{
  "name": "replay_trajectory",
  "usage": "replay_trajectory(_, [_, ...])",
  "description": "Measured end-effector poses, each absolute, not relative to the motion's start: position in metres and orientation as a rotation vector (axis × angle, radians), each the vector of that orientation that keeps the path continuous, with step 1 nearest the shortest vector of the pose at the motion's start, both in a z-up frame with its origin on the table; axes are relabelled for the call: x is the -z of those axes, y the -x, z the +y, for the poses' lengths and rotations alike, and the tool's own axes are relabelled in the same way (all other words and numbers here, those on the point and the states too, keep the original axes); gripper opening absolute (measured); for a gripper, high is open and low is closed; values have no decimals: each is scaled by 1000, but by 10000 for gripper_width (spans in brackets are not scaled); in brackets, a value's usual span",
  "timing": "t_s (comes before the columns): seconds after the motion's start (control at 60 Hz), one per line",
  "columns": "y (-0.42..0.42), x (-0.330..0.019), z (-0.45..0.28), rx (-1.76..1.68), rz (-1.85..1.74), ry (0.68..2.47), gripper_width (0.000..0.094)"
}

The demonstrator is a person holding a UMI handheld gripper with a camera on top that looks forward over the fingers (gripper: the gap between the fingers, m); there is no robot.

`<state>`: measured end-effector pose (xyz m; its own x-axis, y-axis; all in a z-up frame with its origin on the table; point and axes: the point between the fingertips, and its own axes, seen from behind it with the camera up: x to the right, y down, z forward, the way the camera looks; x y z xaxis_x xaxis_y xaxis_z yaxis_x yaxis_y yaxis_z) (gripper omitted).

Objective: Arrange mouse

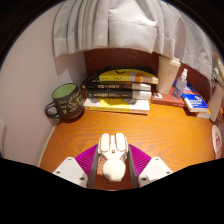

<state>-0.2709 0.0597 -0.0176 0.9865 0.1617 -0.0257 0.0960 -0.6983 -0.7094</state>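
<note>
A white computer mouse (112, 154) sits between my gripper's two fingers, its buttons pointing away toward the books. My gripper (113, 162) holds it by its sides, the magenta pads (87, 157) pressing on its left and right flanks. The mouse is low over the wooden desk (150, 125); I cannot tell whether it touches the desk.
A stack of books (120, 88) lies at the back of the desk under a white curtain. A dark green mug (66, 101) stands left of the books. Small boxes and a bottle (183, 84) stand at the back right.
</note>
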Motion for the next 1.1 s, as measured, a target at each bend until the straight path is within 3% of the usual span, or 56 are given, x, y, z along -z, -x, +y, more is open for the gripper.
replay_trajectory(0.167, [267, 20, 59, -104, -192, 2382, 370])
replay_trajectory(0.383, [267, 12, 55, -181, -224, 2419, 363])
replay_trajectory(0.517, [214, -65, 59, -199, -269, 2296, 369])
replay_trajectory(0.667, [88, -172, 57, -158, -258, 2135, 372])
replay_trajectory(0.817, [-71, -216, 53, -2, -240, 2082, 369])
replay_trajectory(0.917, [-171, -206, 54, 75, -157, 2116, 366])
replay_trajectory(1.1, [-283, -106, 55, 91, -27, 2281, 367])
